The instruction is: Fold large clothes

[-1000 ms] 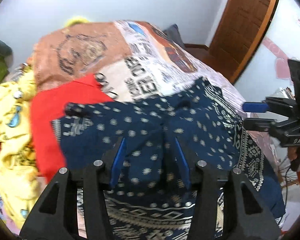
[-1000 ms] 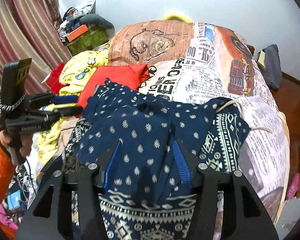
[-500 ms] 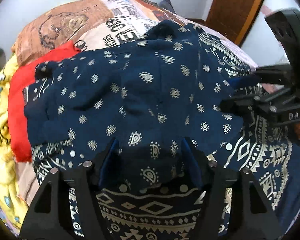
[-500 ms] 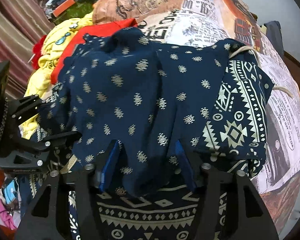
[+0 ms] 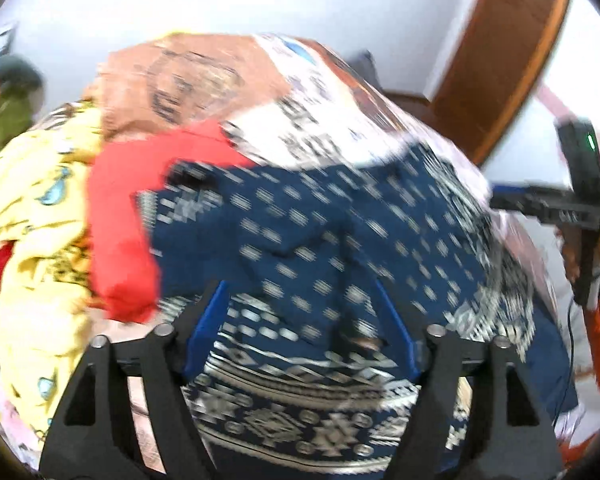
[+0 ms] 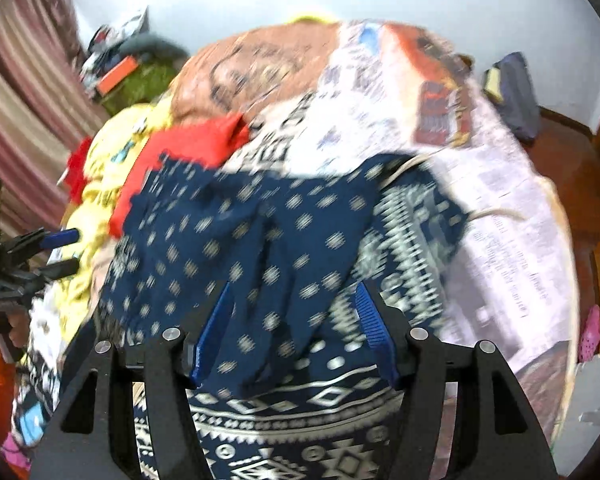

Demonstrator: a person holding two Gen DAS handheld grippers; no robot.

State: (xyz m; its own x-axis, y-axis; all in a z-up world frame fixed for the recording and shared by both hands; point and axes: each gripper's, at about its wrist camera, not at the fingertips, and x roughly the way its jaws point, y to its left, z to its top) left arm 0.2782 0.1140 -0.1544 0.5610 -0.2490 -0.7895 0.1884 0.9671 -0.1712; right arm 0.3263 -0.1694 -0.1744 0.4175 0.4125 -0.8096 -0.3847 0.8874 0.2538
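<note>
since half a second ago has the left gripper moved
Yes. In its own view the left gripper has pulled back and up from the navy garment: the bedspread and wall, nearly out of frame then, now fill the top.

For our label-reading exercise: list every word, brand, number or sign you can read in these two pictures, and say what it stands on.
None can be read; both views are motion-blurred.
Bedspread: newspaper-style print and large black letters, smeared beyond reading.
Right gripper body, seen from the left wrist: small pale marking, too blurred to read.
Navy garment: only dots and geometric bands, no text.
Yellow garment: cartoon print, no legible words.
</note>
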